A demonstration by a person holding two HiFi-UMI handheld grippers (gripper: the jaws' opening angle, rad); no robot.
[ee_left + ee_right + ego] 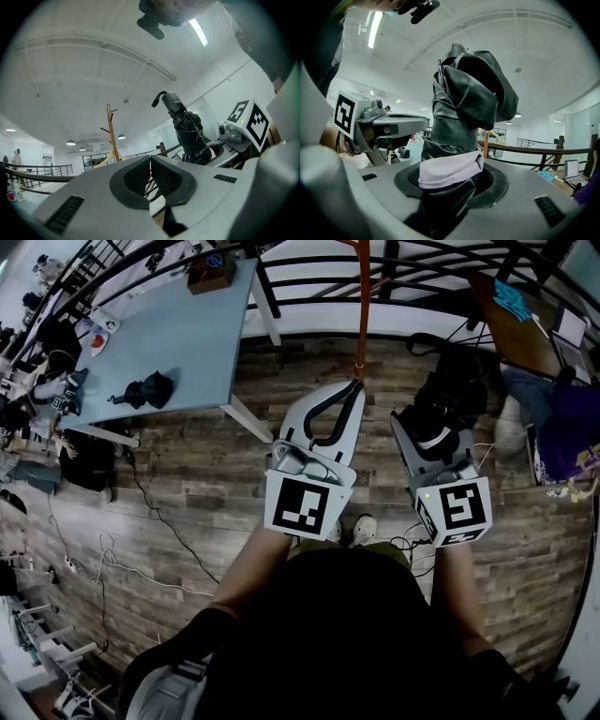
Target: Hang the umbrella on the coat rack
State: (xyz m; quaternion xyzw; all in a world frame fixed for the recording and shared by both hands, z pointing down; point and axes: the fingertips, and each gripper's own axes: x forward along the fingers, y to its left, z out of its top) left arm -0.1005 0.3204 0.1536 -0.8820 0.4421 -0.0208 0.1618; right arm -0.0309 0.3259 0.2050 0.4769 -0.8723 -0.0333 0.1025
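"So, what was furthest left?"

"A pale blue surface (187, 334) with a dark bundle (145, 390) on it, standing on the wooden floor (187, 493)."

"And the left gripper (349, 395)?"

"It was held about level. Its fingers (133, 180) were pressed together with nothing between them. Just past their tips rose the wooden pole of the coat rack (362, 306)."

"Where was the umbrella (464, 103)?"

"Folded, black and upright in the right gripper (450, 187). The fingers (499, 187) stood wide and clamped its lower end, at a pale band (450, 171). The umbrella was beside the rack and not yet hung on it."
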